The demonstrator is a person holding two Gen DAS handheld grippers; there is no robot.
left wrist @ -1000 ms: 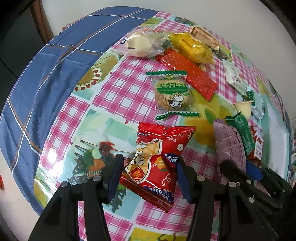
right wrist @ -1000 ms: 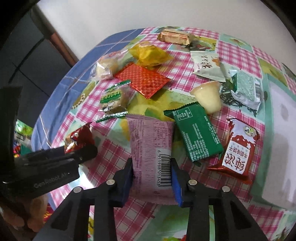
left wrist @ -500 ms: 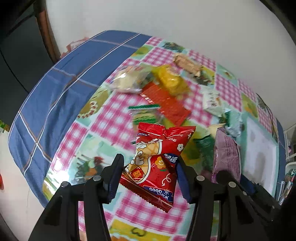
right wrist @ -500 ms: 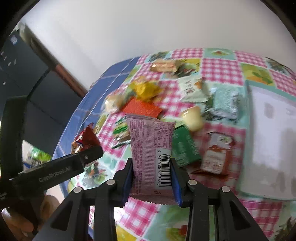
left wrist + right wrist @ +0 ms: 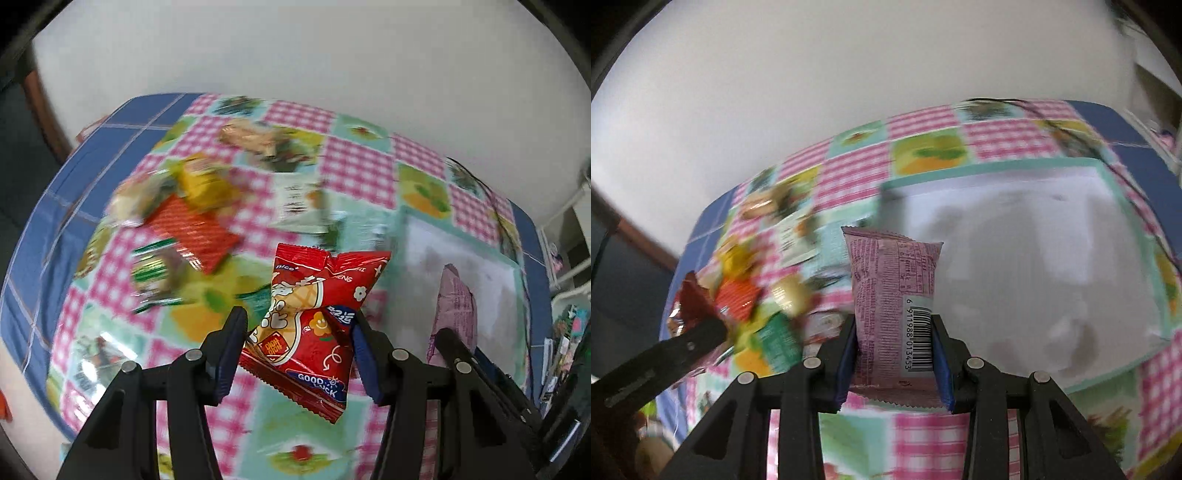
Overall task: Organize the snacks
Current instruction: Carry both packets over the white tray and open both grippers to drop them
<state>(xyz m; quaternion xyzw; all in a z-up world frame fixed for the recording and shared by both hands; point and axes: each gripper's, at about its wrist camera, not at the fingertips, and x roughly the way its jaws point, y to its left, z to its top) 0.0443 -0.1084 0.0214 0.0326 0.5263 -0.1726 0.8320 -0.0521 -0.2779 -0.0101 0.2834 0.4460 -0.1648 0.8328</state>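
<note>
Now the left claw [image 5: 297, 345] is pinching a red bag [image 5: 314, 321] above the table [image 5: 354, 166], while the right claw [image 5: 894, 356] is clamping a pink bar [image 5: 892, 302].

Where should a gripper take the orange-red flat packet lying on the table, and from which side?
Grip the orange-red flat packet across its narrow width, coming from above. It lies flat, so a side approach finds no edge. Blur hides finer detail.

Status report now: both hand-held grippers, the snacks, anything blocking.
Left hand-held gripper shut on red snack packet, lifted. Right hand-held gripper shut on pink snack bar, white tray ahead. Nothing blocking.
</note>
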